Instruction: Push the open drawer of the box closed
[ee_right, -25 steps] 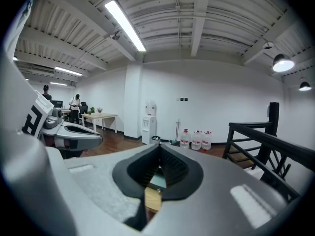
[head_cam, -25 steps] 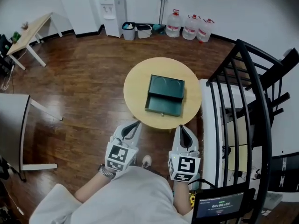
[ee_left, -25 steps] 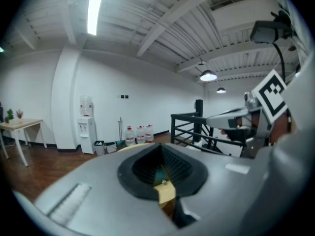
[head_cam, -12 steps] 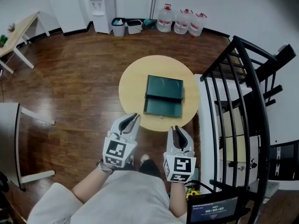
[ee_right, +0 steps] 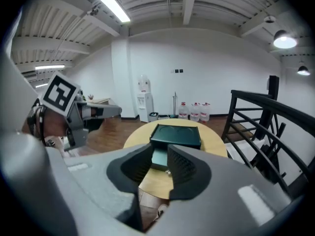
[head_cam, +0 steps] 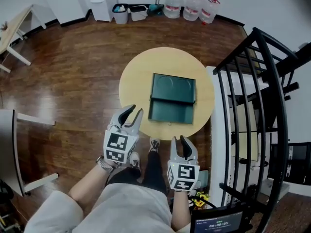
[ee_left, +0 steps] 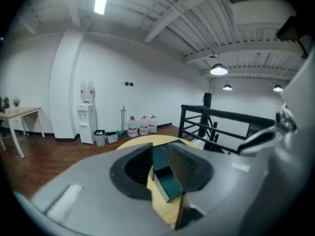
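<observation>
A dark green box (head_cam: 174, 87) lies on the round wooden table (head_cam: 136, 76), and its drawer (head_cam: 171, 111) is pulled out toward me. My left gripper (head_cam: 132, 112) hovers at the table's near-left edge, short of the drawer; its jaws are opening with nothing between them. My right gripper (head_cam: 179, 143) hangs below the table's near edge, open and empty. In the left gripper view the drawer (ee_left: 169, 185) shows through the gap of the left gripper (ee_left: 160, 156). In the right gripper view the box (ee_right: 176, 135) lies straight ahead beyond the right gripper (ee_right: 160, 160).
A black metal railing (head_cam: 252, 106) runs close along the table's right side. Water bottles (head_cam: 192, 6), bins (head_cam: 129, 12) and a water cooler stand at the far wall. A desk (head_cam: 9, 33) is far left. The person's legs and shoes (head_cam: 154, 144) are under the near edge.
Both grippers' jaws have spread from shut to apart. The left gripper has moved forward to the table's near-left edge; the right one hangs lower in view.
</observation>
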Action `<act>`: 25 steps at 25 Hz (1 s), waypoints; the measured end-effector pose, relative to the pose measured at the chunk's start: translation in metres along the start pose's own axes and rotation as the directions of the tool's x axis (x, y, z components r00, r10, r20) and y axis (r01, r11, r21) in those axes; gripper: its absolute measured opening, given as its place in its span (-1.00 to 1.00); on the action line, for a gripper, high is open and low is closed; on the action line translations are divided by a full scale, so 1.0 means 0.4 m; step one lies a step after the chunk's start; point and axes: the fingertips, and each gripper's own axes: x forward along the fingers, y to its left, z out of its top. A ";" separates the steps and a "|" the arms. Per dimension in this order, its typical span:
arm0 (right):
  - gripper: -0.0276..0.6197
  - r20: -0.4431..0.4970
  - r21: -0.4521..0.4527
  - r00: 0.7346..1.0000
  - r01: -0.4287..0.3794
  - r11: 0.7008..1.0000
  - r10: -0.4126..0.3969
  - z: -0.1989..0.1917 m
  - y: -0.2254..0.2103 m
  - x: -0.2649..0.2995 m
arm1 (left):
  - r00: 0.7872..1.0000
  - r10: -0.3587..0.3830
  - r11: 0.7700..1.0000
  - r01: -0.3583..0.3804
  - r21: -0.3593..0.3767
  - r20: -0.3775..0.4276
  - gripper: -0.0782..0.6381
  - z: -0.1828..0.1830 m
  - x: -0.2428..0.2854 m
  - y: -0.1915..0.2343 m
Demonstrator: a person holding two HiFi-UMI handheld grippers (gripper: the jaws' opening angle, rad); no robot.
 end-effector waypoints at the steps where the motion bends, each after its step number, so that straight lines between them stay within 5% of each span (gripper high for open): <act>1: -0.61 -0.027 -0.009 1.000 0.001 1.000 -0.001 -0.029 -0.003 0.019 | 1.000 -0.009 1.000 0.009 -0.006 -0.011 -0.48 -0.010 0.014 0.002; 6: -0.61 -0.123 0.020 0.992 -0.007 1.000 0.010 -0.149 -0.011 0.117 | 0.996 -0.049 0.999 0.049 0.006 -0.072 -0.49 -0.046 0.100 0.012; 9: -0.61 -0.162 0.111 0.986 -0.031 0.993 0.049 -0.212 -0.003 0.174 | 0.987 -0.089 0.995 0.080 -0.064 -0.137 -0.48 -0.099 0.156 0.008; 16: -0.61 -0.246 0.134 0.967 -0.038 0.990 0.070 -0.294 0.026 0.254 | 0.938 -0.167 0.976 0.113 -0.186 -0.302 -0.48 -0.210 0.194 0.001; 19: -0.61 -0.256 0.125 0.965 -0.028 0.992 0.059 -0.303 0.006 0.273 | 0.933 -0.180 0.958 0.095 -0.269 -0.311 -0.48 -0.221 0.222 0.015; 25: -0.61 -0.265 0.127 0.961 -0.044 0.991 0.077 -0.318 0.008 0.289 | 0.923 -0.190 0.950 0.086 -0.300 -0.336 -0.49 -0.239 0.275 0.016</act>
